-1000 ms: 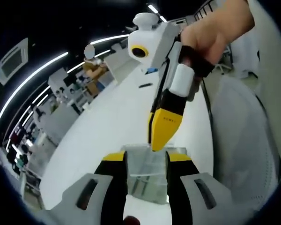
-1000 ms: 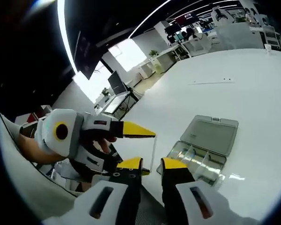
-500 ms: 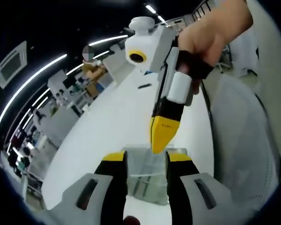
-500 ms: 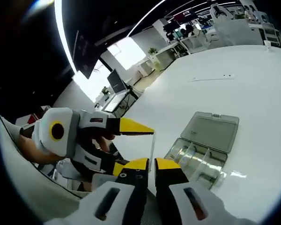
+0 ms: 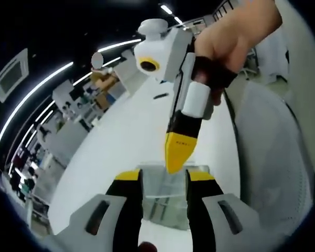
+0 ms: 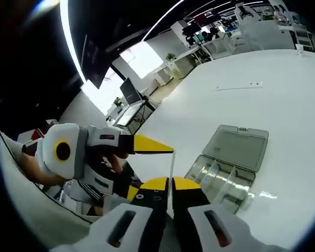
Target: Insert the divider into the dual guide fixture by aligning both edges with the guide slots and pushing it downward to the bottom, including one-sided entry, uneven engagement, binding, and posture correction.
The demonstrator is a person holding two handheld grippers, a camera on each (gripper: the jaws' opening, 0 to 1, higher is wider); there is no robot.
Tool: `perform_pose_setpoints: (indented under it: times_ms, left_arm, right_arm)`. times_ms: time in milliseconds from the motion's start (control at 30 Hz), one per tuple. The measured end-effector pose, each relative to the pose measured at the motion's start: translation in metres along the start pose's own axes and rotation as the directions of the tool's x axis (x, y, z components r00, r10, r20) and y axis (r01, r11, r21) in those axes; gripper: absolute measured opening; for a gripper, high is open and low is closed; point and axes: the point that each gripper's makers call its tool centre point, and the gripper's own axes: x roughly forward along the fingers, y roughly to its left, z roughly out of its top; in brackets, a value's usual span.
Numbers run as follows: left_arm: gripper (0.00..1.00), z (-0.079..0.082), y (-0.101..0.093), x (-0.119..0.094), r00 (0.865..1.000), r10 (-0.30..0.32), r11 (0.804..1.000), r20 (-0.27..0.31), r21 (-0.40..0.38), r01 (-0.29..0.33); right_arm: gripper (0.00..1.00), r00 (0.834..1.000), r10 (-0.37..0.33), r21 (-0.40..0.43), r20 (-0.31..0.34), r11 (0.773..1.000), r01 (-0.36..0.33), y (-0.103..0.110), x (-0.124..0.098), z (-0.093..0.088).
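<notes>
**Divider held above open box**

Both grippers are gripping a clear divider (image 6: 171, 167) over a white table (image 6: 283, 94). The right gripper (image 6: 170, 185) is pinching its lower edge, jaws nearly together; the left gripper (image 6: 170, 151) is clamping its top. The open clear box (image 6: 228, 163) is lying at 3 o'clock of the divider, apart.
</notes>
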Motion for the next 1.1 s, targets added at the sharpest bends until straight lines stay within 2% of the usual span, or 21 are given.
perform_pose_setpoints:
  times_ms: [400,633,700,933,1100]
  left_arm:
    - [0.29,0.000,-0.002,0.001,1.000,-0.005,1.000,-0.001,0.013,0.005]
    - [0.31,0.003,-0.001,0.000,1.000,0.003,1.000,0.004,0.010,-0.003]
    - [0.28,0.005,0.001,-0.001,1.000,0.007,1.000,0.010,0.012,-0.007]
    - [0.34,0.007,0.001,-0.004,1.000,-0.014,1.000,0.019,-0.028,0.015]
    - [0.33,0.005,0.002,-0.011,0.999,-0.040,0.995,0.027,-0.086,0.042]
  right_arm:
    - [0.00,1.000,-0.002,-0.006,-0.014,1.000,0.001,-0.001,0.000,-0.002]
    - [0.00,1.000,0.004,-0.003,0.006,1.000,-0.004,-0.001,-0.002,0.000]
    - [0.00,1.000,0.006,-0.019,0.001,1.000,-0.006,-0.002,-0.002,-0.001]
    - [0.00,1.000,0.020,-0.055,0.014,0.998,-0.019,-0.001,-0.005,-0.001]
    - [0.00,0.999,0.033,-0.131,0.018,0.991,-0.030,0.000,-0.009,-0.002]
